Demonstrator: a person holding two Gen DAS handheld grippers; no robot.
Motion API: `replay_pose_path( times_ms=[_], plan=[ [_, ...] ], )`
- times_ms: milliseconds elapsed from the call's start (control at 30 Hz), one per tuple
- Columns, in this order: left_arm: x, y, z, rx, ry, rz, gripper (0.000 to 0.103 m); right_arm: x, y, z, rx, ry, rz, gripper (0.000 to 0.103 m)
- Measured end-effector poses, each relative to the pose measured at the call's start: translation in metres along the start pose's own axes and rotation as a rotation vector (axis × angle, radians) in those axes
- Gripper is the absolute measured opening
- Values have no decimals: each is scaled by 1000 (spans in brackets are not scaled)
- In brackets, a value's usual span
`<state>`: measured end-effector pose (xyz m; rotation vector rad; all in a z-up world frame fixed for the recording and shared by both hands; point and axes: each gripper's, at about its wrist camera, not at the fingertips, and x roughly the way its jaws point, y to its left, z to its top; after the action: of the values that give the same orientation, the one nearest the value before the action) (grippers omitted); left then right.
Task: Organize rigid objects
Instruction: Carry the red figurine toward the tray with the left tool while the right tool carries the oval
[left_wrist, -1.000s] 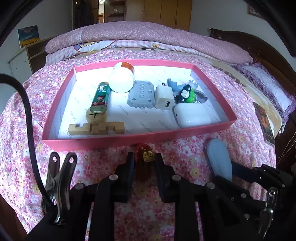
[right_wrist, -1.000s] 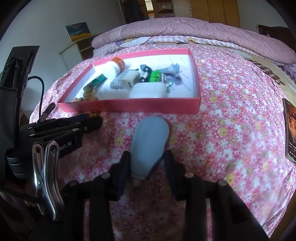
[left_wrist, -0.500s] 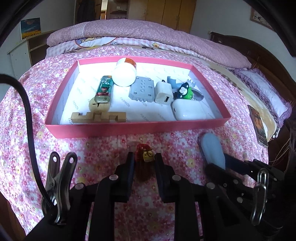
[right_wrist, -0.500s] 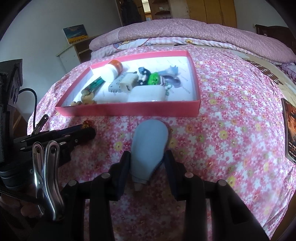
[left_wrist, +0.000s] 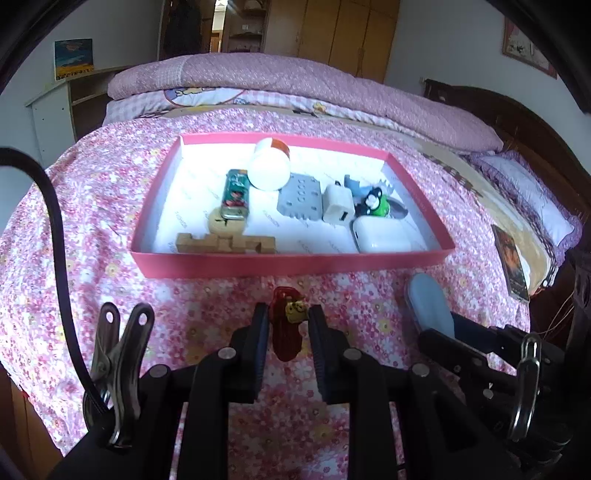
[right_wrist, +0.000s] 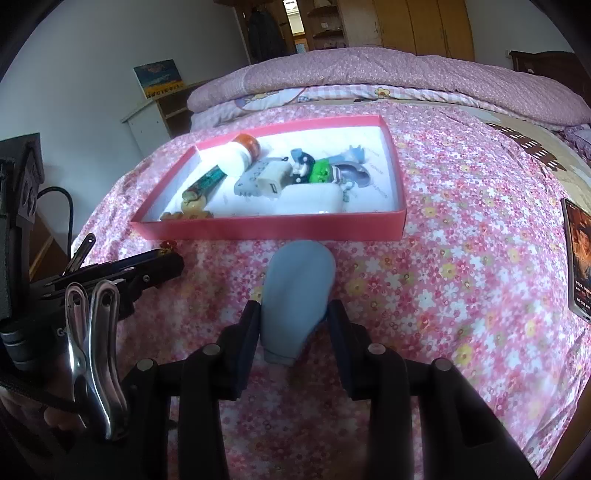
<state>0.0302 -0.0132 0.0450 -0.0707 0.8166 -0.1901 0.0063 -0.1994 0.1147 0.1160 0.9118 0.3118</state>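
Two handheld grippers hover over a bed covered in a pink flowered sheet (left_wrist: 110, 229). The left gripper (left_wrist: 285, 320) is clamped on a small red toy figure (left_wrist: 286, 326) with a yellow face. The right gripper (right_wrist: 293, 318) is clamped on a pale blue oval object (right_wrist: 297, 291). Just beyond both lies a shallow pink tray (left_wrist: 295, 264) holding a white bottle (left_wrist: 269, 169), a grey block (left_wrist: 300, 197), a white charger (left_wrist: 338, 203), a white case (left_wrist: 382, 238) and wooden pieces (left_wrist: 225, 243).
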Motion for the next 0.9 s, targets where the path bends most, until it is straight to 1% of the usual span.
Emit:
replay_pose_path(
  times_ms=[500,900],
  plan=[
    [-16,11,11,-28,-47,17,23,-12,3,11,1,-30,32,38],
    [-17,16,34,-22,-80,45,23,-12,1,30,-12,-48,46,38]
  ],
)
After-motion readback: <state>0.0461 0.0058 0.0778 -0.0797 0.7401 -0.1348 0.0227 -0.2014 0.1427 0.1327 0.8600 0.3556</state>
